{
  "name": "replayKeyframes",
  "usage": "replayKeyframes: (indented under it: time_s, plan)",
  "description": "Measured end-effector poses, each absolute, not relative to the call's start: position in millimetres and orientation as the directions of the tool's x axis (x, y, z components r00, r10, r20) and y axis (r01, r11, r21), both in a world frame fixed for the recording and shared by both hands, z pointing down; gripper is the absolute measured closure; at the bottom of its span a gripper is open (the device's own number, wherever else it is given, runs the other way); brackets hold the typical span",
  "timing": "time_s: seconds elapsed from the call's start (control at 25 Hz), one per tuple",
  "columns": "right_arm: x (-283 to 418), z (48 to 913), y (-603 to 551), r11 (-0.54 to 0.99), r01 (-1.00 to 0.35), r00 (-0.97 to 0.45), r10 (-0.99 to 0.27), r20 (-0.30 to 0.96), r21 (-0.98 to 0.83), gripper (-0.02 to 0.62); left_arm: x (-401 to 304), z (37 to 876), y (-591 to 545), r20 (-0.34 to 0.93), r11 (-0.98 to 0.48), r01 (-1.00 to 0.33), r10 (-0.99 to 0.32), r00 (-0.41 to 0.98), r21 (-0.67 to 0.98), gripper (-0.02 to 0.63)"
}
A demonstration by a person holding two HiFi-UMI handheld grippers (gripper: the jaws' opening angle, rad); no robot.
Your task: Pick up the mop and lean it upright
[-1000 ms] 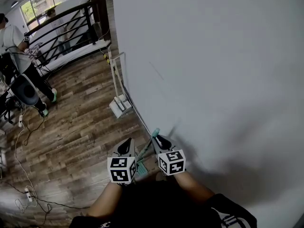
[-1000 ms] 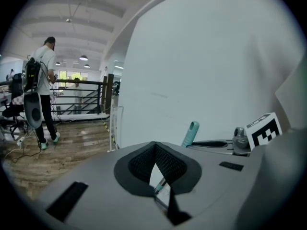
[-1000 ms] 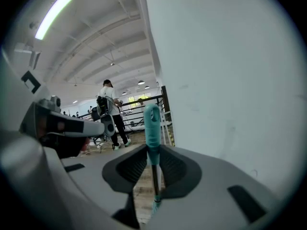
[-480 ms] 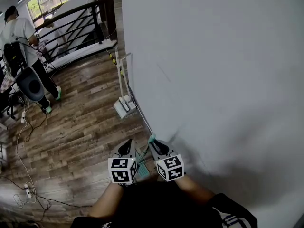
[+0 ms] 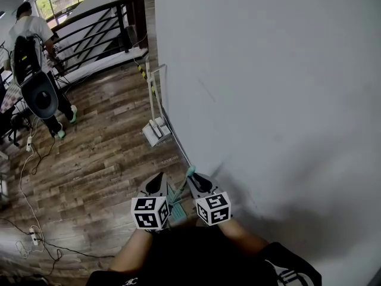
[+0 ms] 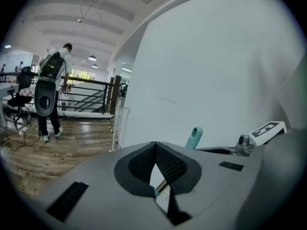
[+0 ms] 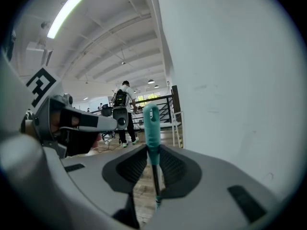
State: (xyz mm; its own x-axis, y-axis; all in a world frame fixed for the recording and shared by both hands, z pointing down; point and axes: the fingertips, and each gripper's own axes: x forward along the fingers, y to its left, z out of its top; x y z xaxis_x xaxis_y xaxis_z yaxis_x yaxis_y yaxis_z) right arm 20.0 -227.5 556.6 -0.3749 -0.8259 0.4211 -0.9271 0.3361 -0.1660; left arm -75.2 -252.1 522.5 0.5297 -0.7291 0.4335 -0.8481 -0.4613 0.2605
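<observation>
The mop stands close to the white wall point(image 5: 268, 100), its teal handle end point(image 5: 190, 172) up between my two grippers and its teal head point(image 5: 176, 210) low by the floor. My right gripper point(image 5: 195, 177) is shut on the teal handle point(image 7: 151, 128), which rises straight up between its pads point(image 7: 153, 150). My left gripper point(image 5: 158, 176) hangs just left of the pole, its fingertips touching point(image 6: 154, 145) with nothing pinched at the tips. A bit of the pole shows through the gap under them. The handle end point(image 6: 194, 138) stands to the right in the left gripper view.
A white long-handled floor tool point(image 5: 155, 127) leans against the wall further ahead. A person with a backpack point(image 5: 33, 58) stands at the far left by a black railing point(image 5: 89, 22). Cables and a power strip point(image 5: 34, 240) lie on the wooden floor at the left.
My right gripper with the mop handle has edged a little to the left, nearer the left gripper. The person at the back has turned and stepped along the railing. The left gripper has hardly moved.
</observation>
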Motion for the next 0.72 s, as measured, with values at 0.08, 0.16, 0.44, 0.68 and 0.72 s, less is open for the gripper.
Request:
replayKeyframes:
  time_s: [0.08,0.16,0.44,0.68,0.72]
  plan:
    - [19.9,556.8,-226.5,0.335,-0.927,-0.374,-0.827,0.419,-0.166,0.505,-75.3,525.2,-251.2,0.444,-0.458,-0.847,-0.721,0.532,0.271,0.611]
    - [20.0,557.4,-225.9,0.333,-0.928,-0.373,-0.827,0.42,-0.167,0.503,-74.0,526.9,-250.1,0.453,-0.466,-0.846,-0.715,0.533,0.26,0.611]
    - [26.5,558.8,-226.4,0.329,-0.929,-0.37,-0.828,0.421,-0.17,0.503,-66.0,526.7,-251.1,0.458,-0.479,-0.845,-0.711,0.533,0.24,0.611]
    - [38.7,560.6,-228.1,0.296,-0.939,-0.342,-0.839,0.423,-0.174,0.504,-65.2,526.2,-249.1,0.458,-0.484,-0.842,-0.709,0.536,0.238,0.611]
    - [42.2,561.2,-228.9,0.286,-0.942,-0.335,-0.842,0.423,-0.178,0.503,-64.5,526.0,-248.7,0.459,-0.486,-0.841,-0.707,0.538,0.237,0.611]
